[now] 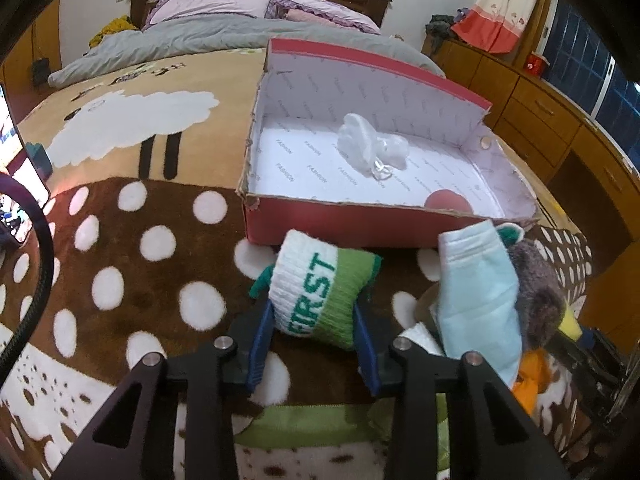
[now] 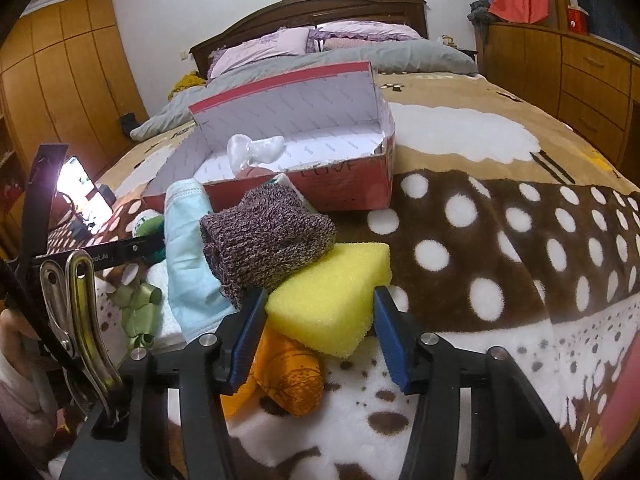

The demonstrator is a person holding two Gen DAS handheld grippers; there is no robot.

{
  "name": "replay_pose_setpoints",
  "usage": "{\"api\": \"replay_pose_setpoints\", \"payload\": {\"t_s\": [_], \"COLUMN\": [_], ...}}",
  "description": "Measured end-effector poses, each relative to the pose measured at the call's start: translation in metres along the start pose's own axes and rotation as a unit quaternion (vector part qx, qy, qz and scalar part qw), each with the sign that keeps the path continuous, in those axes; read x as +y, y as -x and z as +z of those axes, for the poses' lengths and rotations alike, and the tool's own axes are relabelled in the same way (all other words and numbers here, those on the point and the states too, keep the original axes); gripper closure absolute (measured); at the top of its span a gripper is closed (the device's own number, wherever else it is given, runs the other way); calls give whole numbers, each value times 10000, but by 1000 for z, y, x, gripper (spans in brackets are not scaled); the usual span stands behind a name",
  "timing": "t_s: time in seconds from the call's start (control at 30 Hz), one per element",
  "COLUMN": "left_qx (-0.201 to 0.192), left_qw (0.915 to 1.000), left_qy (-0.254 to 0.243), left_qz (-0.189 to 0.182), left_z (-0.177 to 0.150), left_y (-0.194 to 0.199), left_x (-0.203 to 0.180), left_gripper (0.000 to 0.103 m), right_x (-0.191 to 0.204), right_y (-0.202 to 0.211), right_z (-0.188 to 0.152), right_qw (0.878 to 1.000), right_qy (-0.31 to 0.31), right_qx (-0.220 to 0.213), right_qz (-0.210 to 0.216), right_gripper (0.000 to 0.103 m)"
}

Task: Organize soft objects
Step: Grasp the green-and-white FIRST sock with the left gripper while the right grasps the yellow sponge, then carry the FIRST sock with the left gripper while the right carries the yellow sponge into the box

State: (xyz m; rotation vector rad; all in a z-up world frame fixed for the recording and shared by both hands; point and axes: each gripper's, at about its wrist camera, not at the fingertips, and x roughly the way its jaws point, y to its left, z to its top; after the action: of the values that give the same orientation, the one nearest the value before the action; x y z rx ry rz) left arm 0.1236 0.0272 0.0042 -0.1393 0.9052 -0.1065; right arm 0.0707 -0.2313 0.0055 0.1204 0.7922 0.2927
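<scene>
My left gripper (image 1: 312, 312) is shut on a white and green knitted sock (image 1: 316, 288) marked FIRST, which lies on the blanket just in front of the red shoe box (image 1: 348, 224). My right gripper (image 2: 320, 296) is shut on a yellow sponge (image 2: 328, 308), with both blue pads against its sides. A brown-grey knitted sock (image 2: 264, 232) rests on the sponge's far end. A light blue cloth (image 2: 188, 264) lies to its left and an orange knitted piece (image 2: 292, 376) lies under it. Inside the box are a white fluffy item (image 1: 368, 148) and a pink ball (image 1: 446, 202).
Everything sits on a bed with a brown, white-spotted blanket (image 2: 500, 240). A lit phone (image 1: 20, 168) on a stand is at the left, and a green ribbon (image 2: 138, 300) lies near the pile. Wooden cabinets (image 1: 532, 96) line the right wall, with pillows (image 1: 224, 4) at the head.
</scene>
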Motion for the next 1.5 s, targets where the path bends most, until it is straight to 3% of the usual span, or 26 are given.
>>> {"api": "replay_pose_setpoints", "payload": {"t_s": [0.37,1.5], "left_qx": [-293,-627], "left_qw": [9994,9977], "left_qy": [-129,-154], "left_qz": [-92,-180], "left_z": [-1,-1], "left_y": [28,68], "left_x": [-11,-22], "left_gripper": [64,64], "right_x": [8,18], "right_y": [23,73], "right_z": [0,6], "right_qw": [9997,9962], "right_qy": [53,190], "right_qx": [-213,-841], "right_qz": [53,80], "right_gripper": [49,49]}}
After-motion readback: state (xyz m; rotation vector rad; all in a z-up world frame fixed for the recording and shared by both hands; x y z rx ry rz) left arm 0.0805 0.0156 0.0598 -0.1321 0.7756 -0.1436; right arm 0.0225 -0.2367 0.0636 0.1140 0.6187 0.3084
